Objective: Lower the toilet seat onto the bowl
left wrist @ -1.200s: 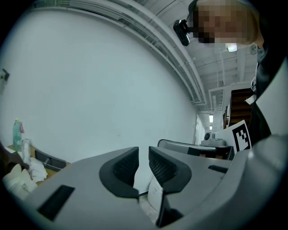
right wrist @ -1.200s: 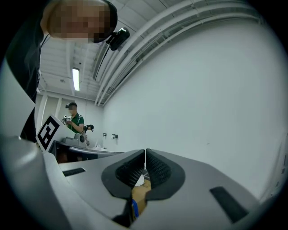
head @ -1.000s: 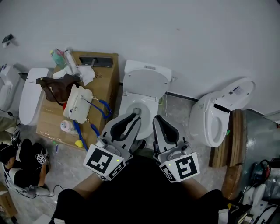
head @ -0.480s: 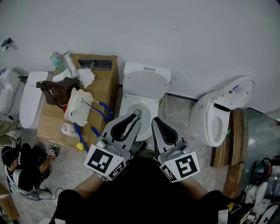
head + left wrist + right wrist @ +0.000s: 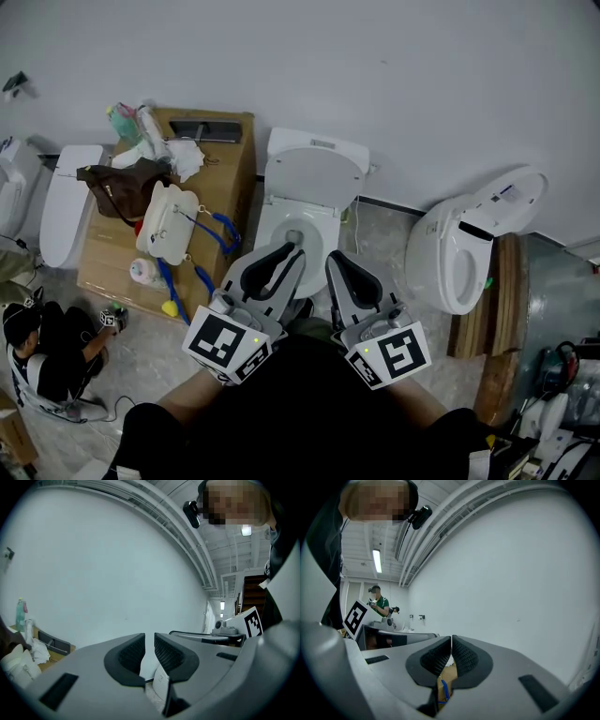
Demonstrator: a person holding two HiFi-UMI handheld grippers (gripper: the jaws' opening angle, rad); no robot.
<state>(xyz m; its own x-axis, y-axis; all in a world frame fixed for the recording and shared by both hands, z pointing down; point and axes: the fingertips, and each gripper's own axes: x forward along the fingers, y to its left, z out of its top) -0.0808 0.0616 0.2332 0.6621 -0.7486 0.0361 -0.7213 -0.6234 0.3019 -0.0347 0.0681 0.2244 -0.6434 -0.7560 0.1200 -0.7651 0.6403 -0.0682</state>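
Observation:
In the head view a white toilet stands against the wall, its seat and lid (image 5: 314, 180) raised upright over the open bowl (image 5: 292, 234). My left gripper (image 5: 281, 259) hovers over the bowl's front left, jaws a little apart, open with nothing between them. Just right of it my right gripper (image 5: 337, 264) is shut and empty. The left gripper view shows the left gripper (image 5: 150, 651) aimed level at the bare wall, with a white piece of the toilet (image 5: 159, 682) below the gap. In the right gripper view the right gripper (image 5: 451, 656) has its pads pressed together.
A wooden crate (image 5: 234, 173) left of the toilet carries a brown bag (image 5: 122, 187), bottles and white parts. A second toilet (image 5: 469, 246) leans at the right beside stacked boards (image 5: 502, 309). Another white toilet (image 5: 66, 211) is far left. A person (image 5: 47, 352) crouches at the lower left.
Both grippers stay nearly where they were over the bowl's front. The crouching person at the lower left has shifted position.

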